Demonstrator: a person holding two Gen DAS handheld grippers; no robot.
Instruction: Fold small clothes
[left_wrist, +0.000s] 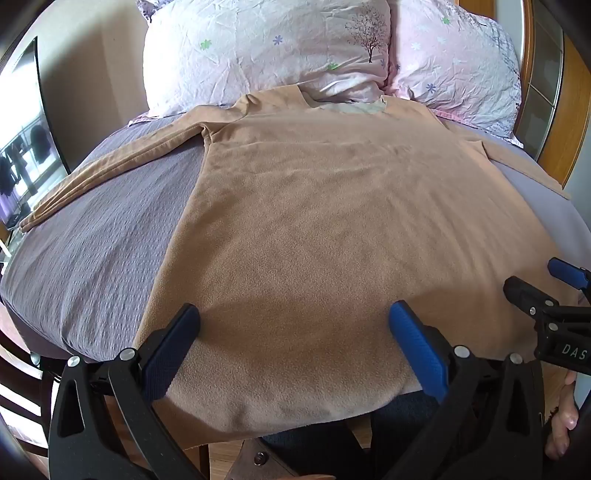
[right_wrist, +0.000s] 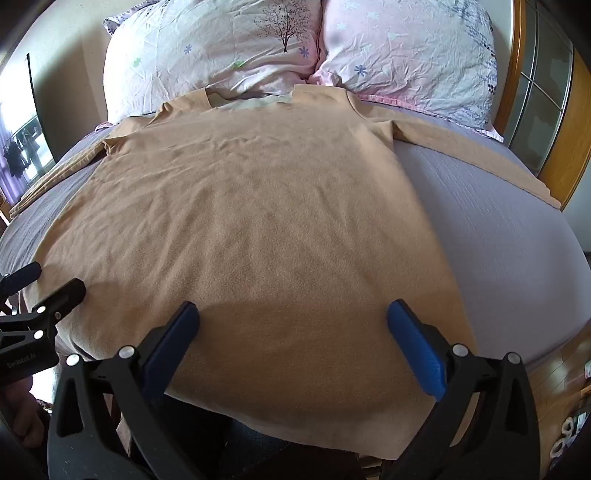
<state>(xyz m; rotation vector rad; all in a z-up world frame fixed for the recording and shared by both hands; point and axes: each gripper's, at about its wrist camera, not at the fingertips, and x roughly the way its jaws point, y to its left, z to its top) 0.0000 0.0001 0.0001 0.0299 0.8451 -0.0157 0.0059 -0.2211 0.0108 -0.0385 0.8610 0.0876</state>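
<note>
A tan long-sleeved fleece shirt (left_wrist: 317, 229) lies flat on the bed, collar toward the pillows, hem hanging over the near edge. Its sleeves spread out to both sides. It also shows in the right wrist view (right_wrist: 258, 229). My left gripper (left_wrist: 295, 314) is open and empty, hovering over the left part of the hem. My right gripper (right_wrist: 293, 314) is open and empty over the right part of the hem. The right gripper also shows at the right edge of the left wrist view (left_wrist: 543, 284); the left gripper shows at the left edge of the right wrist view (right_wrist: 48, 284).
The bed has a grey-lilac cover (left_wrist: 96, 236), also seen in the right wrist view (right_wrist: 517, 243). Two floral pillows (left_wrist: 266, 48) (right_wrist: 406, 48) lie at the head. A wooden headboard (right_wrist: 569, 122) stands at the right. A window (left_wrist: 22, 155) is at the left.
</note>
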